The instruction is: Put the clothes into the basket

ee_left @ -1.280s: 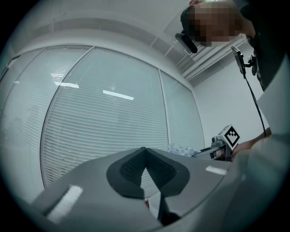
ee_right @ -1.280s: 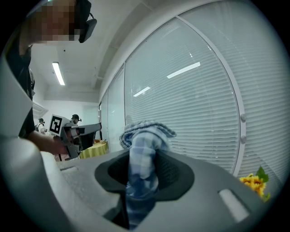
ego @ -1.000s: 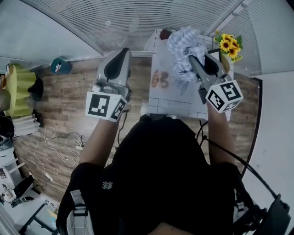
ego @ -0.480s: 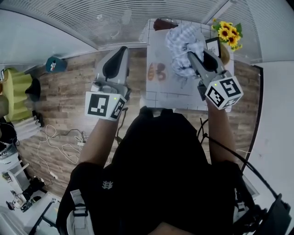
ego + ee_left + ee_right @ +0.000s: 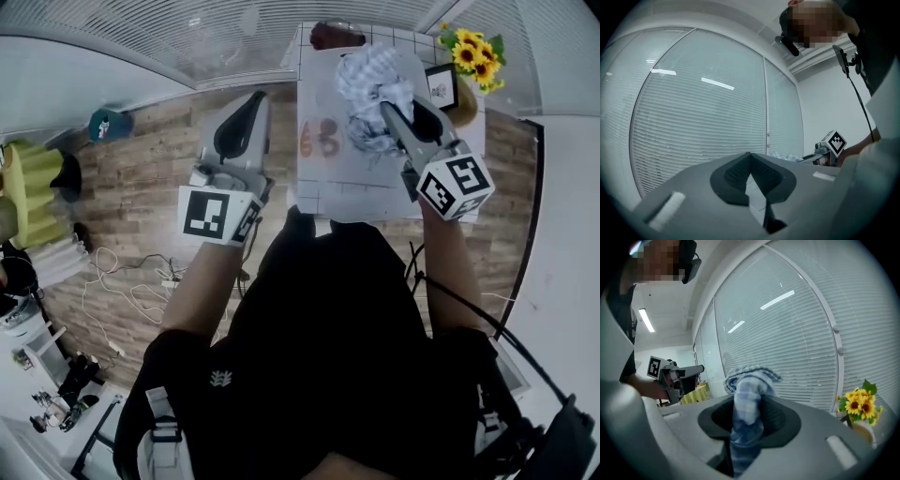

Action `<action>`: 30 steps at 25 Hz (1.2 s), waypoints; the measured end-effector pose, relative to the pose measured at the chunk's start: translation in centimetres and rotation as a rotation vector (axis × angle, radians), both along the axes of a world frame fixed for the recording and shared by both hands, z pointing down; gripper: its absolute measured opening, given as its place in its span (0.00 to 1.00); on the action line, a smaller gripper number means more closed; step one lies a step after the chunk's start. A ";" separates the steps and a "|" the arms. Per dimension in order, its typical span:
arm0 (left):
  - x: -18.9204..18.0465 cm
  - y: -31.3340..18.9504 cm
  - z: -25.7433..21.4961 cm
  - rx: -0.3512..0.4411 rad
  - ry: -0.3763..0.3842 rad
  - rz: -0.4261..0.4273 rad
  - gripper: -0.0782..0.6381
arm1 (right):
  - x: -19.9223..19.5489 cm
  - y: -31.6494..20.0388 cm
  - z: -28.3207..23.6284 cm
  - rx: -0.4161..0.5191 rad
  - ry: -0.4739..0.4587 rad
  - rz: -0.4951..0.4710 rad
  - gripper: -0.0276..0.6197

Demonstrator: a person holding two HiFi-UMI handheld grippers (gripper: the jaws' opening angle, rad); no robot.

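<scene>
While the right gripper (image 5: 747,416) pinches the blue checked cloth (image 5: 371,77) and holds it up over the white table (image 5: 352,186), the left gripper (image 5: 750,159) is pressed together, empty. No basket shows, so the cloth is not put away yet.

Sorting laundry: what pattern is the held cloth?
Blue-and-white plaid cloth; right gripper view shows it best.

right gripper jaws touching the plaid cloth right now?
Touching. In its own view, the right gripper has both jaws pressed on the blue plaid cloth, which fills the space between them and bunches out above.
</scene>
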State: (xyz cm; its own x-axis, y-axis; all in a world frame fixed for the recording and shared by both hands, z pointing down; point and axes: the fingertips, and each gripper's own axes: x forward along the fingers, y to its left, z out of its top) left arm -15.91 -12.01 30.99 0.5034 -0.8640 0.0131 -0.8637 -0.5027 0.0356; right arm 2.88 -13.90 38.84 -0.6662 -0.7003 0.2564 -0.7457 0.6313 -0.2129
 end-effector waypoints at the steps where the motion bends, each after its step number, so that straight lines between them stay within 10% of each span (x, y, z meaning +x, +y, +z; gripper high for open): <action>1: 0.0 -0.1 0.3 -0.004 -0.002 0.001 0.12 | 0.0 -0.1 0.5 -0.007 0.002 -0.001 0.24; 30: -1.7 -2.7 8.3 -0.157 -0.002 0.009 0.12 | -2.7 -1.6 12.0 -0.244 0.069 -0.022 0.24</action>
